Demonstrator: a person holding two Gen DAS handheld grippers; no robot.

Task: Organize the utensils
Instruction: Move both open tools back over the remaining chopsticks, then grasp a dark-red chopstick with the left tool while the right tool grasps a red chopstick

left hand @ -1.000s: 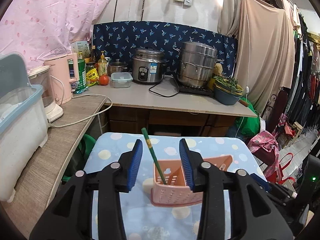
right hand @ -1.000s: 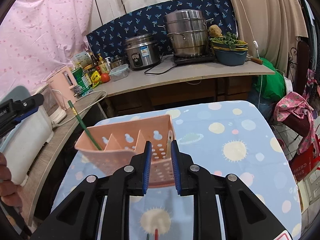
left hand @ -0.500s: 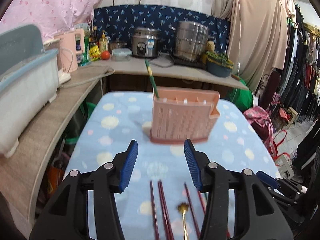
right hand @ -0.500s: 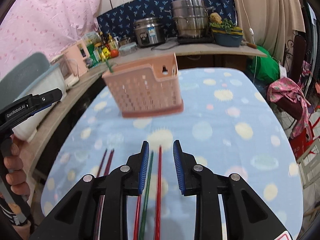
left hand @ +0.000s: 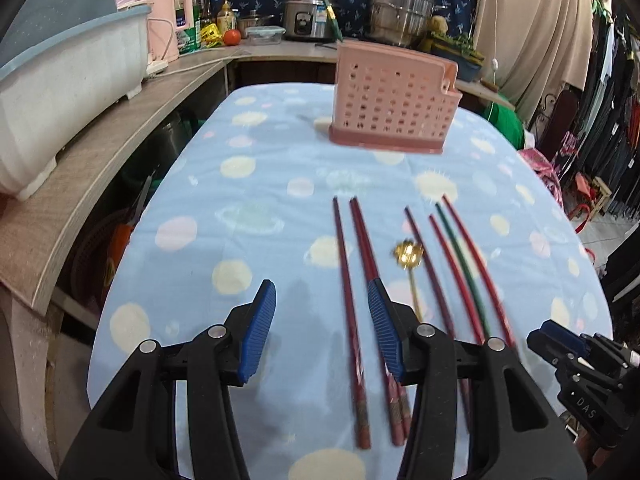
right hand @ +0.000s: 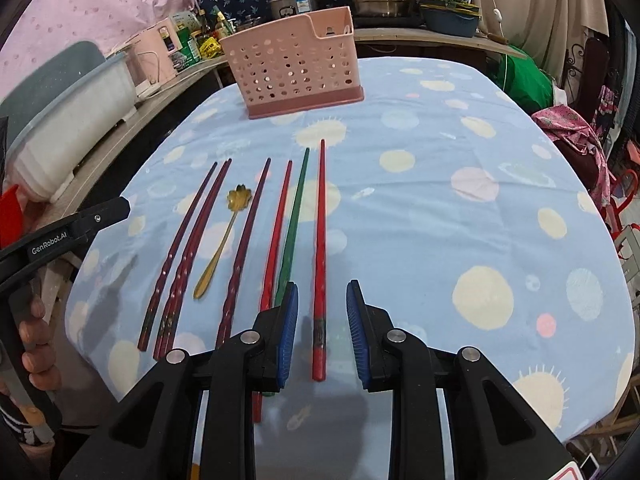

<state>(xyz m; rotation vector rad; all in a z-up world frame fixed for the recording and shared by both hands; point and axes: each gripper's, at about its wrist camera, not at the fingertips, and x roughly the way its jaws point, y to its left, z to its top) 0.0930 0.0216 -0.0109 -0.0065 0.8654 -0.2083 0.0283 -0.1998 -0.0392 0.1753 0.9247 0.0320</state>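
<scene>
A pink perforated utensil basket [left hand: 390, 102] [right hand: 294, 64] stands at the far end of the table, with a green chopstick [left hand: 333, 22] sticking up from its left end. Several red, maroon and green chopsticks [right hand: 320, 240] [left hand: 348, 300] and a gold flower-head spoon [right hand: 224, 240] [left hand: 410, 264] lie side by side on the cloth. My left gripper [left hand: 322, 328] is open and empty above the leftmost chopsticks. My right gripper [right hand: 322, 332] is open, its fingers on either side of the rightmost red chopstick's handle end, not gripping it.
The table has a blue cloth [right hand: 460, 208] with pale dots. A wooden counter [left hand: 80, 160] runs along the left with a white and blue dish bin [left hand: 60, 68]. Pots and a rice cooker [left hand: 308, 20] stand on the back counter. Clothes hang at the right.
Both grippers have pulled back from the basket toward the near end of the table. The right gripper, earlier shut on the basket's wall, has let go and opened; the basket now stands on the table.
</scene>
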